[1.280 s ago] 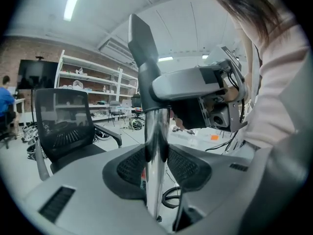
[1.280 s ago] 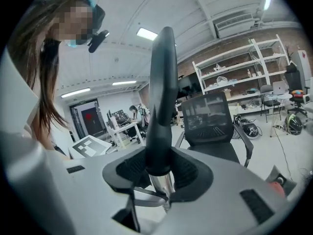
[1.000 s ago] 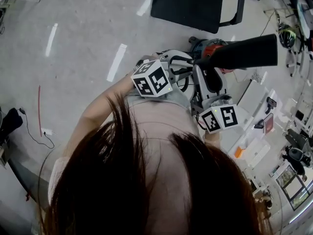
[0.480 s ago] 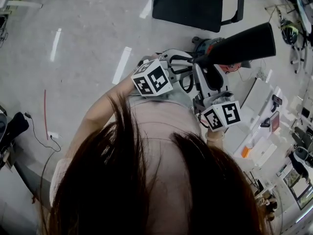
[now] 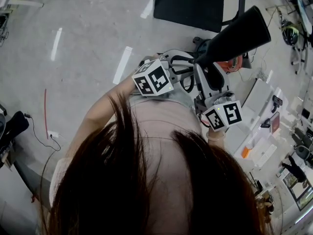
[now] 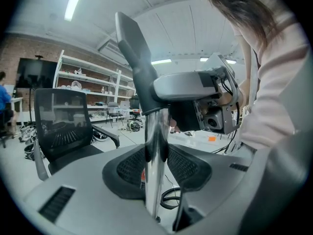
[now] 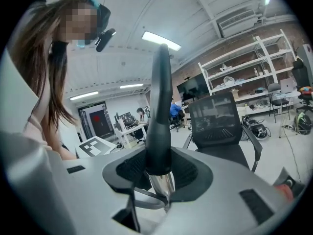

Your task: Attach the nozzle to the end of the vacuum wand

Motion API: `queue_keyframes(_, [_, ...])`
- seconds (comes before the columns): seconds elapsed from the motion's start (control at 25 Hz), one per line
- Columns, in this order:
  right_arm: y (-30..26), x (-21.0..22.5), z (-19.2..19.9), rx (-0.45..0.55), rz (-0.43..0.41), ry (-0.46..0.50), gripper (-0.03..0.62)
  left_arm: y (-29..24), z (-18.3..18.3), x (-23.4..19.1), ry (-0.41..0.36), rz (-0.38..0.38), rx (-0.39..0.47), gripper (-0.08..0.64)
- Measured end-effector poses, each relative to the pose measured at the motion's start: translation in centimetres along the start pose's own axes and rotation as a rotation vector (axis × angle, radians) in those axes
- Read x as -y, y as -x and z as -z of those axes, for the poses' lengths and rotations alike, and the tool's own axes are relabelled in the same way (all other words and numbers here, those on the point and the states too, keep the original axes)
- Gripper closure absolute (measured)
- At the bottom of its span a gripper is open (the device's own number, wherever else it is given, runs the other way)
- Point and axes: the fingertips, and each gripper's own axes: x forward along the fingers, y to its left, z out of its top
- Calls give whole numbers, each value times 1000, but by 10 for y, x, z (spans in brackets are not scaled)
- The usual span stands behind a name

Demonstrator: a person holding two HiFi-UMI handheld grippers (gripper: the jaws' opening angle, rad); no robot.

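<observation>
The chrome vacuum wand (image 6: 155, 165) stands upright between the pads of my left gripper (image 6: 156, 168), which is shut on it. A long black nozzle (image 6: 138, 58) rises from the wand's top end. My right gripper (image 7: 159, 168) is shut on the nozzle (image 7: 159, 116) at its lower collar, and the chrome wand end (image 7: 162, 184) shows just beneath. In the head view the nozzle (image 5: 235, 35) points up and to the right, with the left gripper (image 5: 185, 65) and right gripper (image 5: 210, 78) close together at its base. Whether the collar is fully seated is hidden.
A black office chair (image 5: 193, 4) stands just beyond the grippers. The orange and grey vacuum body (image 5: 232, 62) lies on the floor under the nozzle. Boxes and small items (image 5: 259, 146) crowd the right. The person's head (image 5: 146, 185) fills the lower head view.
In the head view the nozzle's far end has swung upward, from pointing right to pointing up-right. Both marker cubes have hardly shifted.
</observation>
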Motion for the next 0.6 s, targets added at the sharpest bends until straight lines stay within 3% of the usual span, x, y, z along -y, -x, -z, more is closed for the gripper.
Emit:
queue_keyframes(0.32, [13, 4, -2, 51, 39, -55, 426, -4, 0, 7, -3, 13, 14, 416])
queue_keyframes(0.6, [19, 23, -5, 177, 26, -329, 426, -9, 2, 3, 7, -4, 34, 416])
